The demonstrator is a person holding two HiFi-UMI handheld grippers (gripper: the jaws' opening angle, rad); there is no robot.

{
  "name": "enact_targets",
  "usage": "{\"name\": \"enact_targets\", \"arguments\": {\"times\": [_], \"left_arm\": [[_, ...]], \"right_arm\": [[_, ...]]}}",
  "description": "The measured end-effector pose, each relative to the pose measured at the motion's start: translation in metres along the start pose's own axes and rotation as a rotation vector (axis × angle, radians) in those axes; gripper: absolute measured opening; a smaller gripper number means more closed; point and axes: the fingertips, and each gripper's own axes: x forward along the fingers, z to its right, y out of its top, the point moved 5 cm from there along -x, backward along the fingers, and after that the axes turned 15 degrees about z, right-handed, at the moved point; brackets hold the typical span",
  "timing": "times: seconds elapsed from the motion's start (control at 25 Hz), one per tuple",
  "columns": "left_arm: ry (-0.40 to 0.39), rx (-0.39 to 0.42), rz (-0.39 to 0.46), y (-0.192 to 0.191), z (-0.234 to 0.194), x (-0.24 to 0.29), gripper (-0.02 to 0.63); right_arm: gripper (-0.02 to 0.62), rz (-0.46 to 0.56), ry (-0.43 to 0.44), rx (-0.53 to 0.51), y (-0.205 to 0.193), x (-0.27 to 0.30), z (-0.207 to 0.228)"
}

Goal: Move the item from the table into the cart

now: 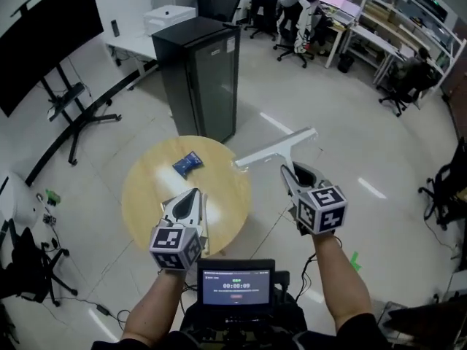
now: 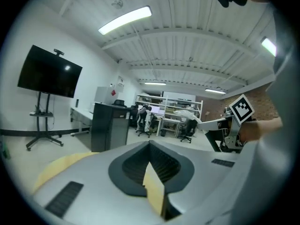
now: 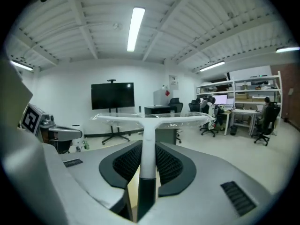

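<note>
My right gripper (image 1: 289,170) is shut on the handle of a white T-shaped squeegee (image 1: 278,149). Its plastic-wrapped blade lies crosswise ahead of the jaws and hangs in the air past the round table's right edge. In the right gripper view the squeegee (image 3: 149,122) stands up between the black pads of that gripper (image 3: 143,170). My left gripper (image 1: 195,194) hovers over the near side of the wooden table (image 1: 143,188), its jaws together with nothing between them. The left gripper view shows the same closed tip (image 2: 150,148). A small blue packet (image 1: 187,163) lies on the table's far half.
The cart's screen (image 1: 236,285) sits just below my hands. A tall black cabinet (image 1: 201,75) stands behind the table, and a TV on a wheeled stand (image 1: 40,39) at the left. Desks, office chairs and seated people fill the far right.
</note>
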Motion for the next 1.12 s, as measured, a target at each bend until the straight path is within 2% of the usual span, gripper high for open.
{"name": "enact_targets", "arguments": {"times": [0.12, 0.28, 0.36, 0.52, 0.64, 0.84, 0.96, 1.12], "left_arm": [[-0.161, 0.026, 0.01, 0.015, 0.108, 0.019, 0.002], [-0.336, 0.031, 0.029, 0.012, 0.247, 0.043, 0.002], [-0.43, 0.022, 0.031, -0.001, 0.349, 0.05, 0.002], [-0.633, 0.025, 0.012, -0.055, 0.573, 0.038, 0.002], [-0.787, 0.001, -0.021, -0.073, 0.688, 0.027, 0.002], [-1.03, 0.002, -0.046, -0.084, 0.828, 0.029, 0.002], [-1.177, -0.025, -0.075, -0.1, 0.909, 0.033, 0.002], [-1.4, -0.04, -0.103, -0.126, 1.034, 0.007, 0.002]], "right_arm": [[0.08, 0.047, -0.134, -0.02, 0.031, -0.112, 0.059], [0.08, 0.101, -0.29, -0.027, 0.056, -0.247, 0.132], [0.08, 0.12, -0.376, -0.035, 0.062, -0.338, 0.18], [0.08, 0.146, -0.555, -0.063, 0.06, -0.55, 0.271], [0.08, 0.147, -0.693, -0.082, 0.068, -0.657, 0.3], [0.08, 0.142, -0.926, -0.092, 0.08, -0.784, 0.333], [0.08, 0.13, -1.083, -0.113, 0.082, -0.853, 0.351], [0.08, 0.135, -1.298, -0.121, 0.078, -0.965, 0.362]]}}
